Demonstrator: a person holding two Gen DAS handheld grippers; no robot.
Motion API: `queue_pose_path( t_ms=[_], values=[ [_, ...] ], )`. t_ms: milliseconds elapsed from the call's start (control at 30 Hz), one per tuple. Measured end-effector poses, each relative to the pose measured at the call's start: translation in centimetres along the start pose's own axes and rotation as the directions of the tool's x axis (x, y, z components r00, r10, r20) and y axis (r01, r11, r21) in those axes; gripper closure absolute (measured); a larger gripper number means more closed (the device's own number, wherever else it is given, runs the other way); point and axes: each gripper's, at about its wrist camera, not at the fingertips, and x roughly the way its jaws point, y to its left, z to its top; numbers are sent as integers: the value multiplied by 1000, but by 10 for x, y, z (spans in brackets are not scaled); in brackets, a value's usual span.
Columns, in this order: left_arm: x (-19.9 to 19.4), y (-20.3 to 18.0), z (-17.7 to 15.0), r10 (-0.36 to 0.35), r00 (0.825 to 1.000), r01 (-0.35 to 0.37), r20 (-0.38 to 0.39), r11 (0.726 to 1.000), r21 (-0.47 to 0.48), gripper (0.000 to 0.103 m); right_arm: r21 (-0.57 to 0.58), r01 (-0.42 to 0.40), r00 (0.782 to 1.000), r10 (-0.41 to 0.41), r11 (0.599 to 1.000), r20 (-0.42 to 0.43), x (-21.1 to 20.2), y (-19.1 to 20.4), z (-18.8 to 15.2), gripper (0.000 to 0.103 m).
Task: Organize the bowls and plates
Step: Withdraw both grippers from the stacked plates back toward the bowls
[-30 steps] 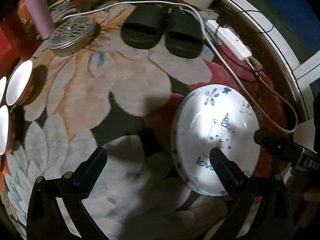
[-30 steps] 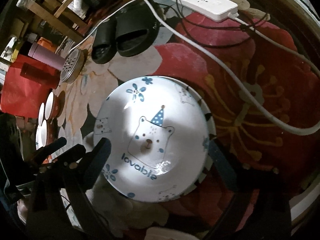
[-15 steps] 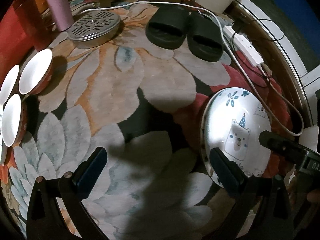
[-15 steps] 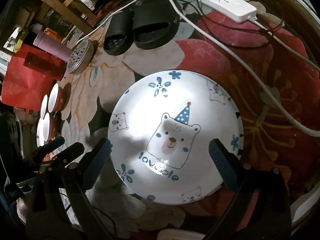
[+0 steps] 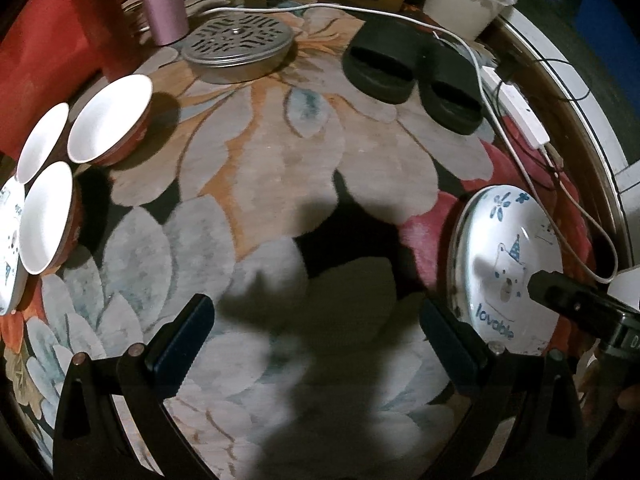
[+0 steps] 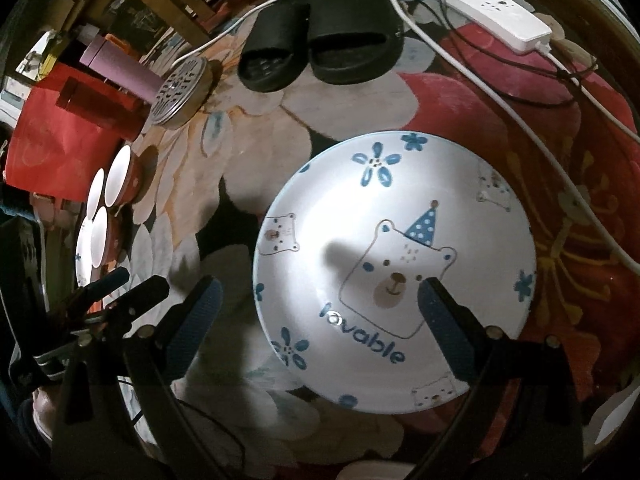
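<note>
Far left on the flowered rug (image 5: pixel 280 168), three bowls (image 5: pixel 108 118) with white insides and red outsides sit bunched together, rims up and with nothing in them that I can see. They crowd against a second bear-print plate (image 5: pixel 9 248), which is cut off by the frame edge; one bowl overlaps its rim. Behind them stand a red box (image 5: pixel 52 52) and a pink tumbler (image 5: pixel 162 0). Just right of the tumbler lies a round metal lid (image 5: pixel 238 46) with slots cut in it.

The left hand-held gripper (image 5: pixel 316 332) hangs above the middle of the rug with its jaws spread wide and nothing between them, casting a dark shadow on the pile below.

Further right, at the back, a pair of black slippers (image 5: pixel 412 76) sits side by side, with a white cable (image 5: pixel 500 120) running past them to a white power strip (image 6: pixel 486 6) near the rug's rim.

On the red flower at the right lies the bear plate (image 6: pixel 396 268), face up, printed with blue flowers and the word "lovable". It holds no food or other objects. The right hand-held gripper (image 6: pixel 320 320) hovers over it with jaws wide apart. Its right finger (image 6: pixel 444 324) shows over the plate's face and the left one over the rug just beside the rim. Whether either finger touches the plate I cannot tell.
</note>
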Motion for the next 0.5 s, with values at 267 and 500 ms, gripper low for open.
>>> queue_pose_path(
  t_ms=[267, 500],
  values=[
    [-1, 23, -2, 17, 1000, -17, 2, 999, -37, 0, -27, -3, 1000, 2, 1000, -14, 8, 17, -1, 4],
    [-4, 42, -6, 29, 1000, -29, 7, 998, -61, 0, -50, -8, 1000, 7, 999, -23, 15, 32, 0, 4]
  ],
)
